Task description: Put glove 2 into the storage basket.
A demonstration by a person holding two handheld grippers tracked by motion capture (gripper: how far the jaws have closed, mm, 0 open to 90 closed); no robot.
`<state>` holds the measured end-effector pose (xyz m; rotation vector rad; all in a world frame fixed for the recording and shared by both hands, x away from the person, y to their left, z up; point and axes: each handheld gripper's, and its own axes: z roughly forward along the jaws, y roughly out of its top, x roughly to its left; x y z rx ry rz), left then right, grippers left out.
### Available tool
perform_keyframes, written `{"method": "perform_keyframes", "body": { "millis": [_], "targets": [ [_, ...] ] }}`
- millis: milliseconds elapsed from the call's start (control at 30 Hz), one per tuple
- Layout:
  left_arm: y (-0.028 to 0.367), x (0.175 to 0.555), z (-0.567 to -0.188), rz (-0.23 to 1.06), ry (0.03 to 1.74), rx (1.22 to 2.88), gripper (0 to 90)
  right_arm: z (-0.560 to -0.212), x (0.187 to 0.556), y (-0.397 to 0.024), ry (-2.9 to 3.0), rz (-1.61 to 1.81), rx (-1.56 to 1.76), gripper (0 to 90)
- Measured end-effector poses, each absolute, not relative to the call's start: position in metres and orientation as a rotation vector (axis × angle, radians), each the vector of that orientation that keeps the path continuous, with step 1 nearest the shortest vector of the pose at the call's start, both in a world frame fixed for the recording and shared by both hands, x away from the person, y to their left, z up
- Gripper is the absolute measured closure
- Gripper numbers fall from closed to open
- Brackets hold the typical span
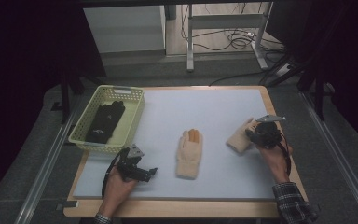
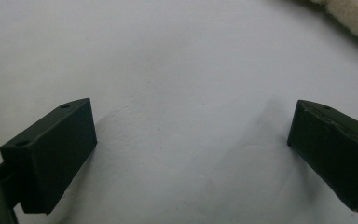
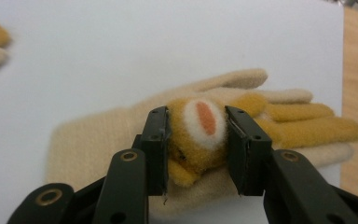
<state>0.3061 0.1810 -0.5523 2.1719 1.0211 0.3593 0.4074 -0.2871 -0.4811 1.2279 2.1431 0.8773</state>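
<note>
Near edge, left: left gripper (image 1: 145, 173) held low over white bench (image 1: 223, 112), fingers (image 2: 51, 154) spread wide, nothing between. Right: right gripper (image 3: 196, 140) clamped on orange plush patch (image 3: 200, 133) of cream glove (image 3: 98, 144) lying flat. Mid-bench: second cream glove (image 1: 189, 154), apart. Far left: yellow basket (image 1: 81, 128) with black glove (image 1: 105, 122) inside.

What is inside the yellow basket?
Black gloves lie inside the yellow basket. They look like a pair, though the count is unclear. Anything under them is covered.
</note>
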Motion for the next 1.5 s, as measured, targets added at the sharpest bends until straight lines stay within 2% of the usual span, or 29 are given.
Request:
{"method": "perform_keyframes", "body": {
  "millis": [400,733,1233,1500],
  "targets": [
    [0.181,0.306,-0.552,0.362,1.017,2.175,1.0,-0.449,0.388,-0.269,2.205,0.997,1.088,61.0],
    [0.181,0.306,-0.552,0.362,1.020,2.171,1.0,-0.433,0.371,-0.229,2.309,1.119,0.908,60.9],
    [0.181,0.306,-0.552,0.361,1.019,2.172,1.0,-0.436,0.355,-0.150,2.487,1.224,0.678,60.5],
    [0.181,0.306,-0.552,0.361,1.020,2.172,1.0,-0.457,0.358,-0.121,2.551,1.192,0.624,59.8]
  ]
}}
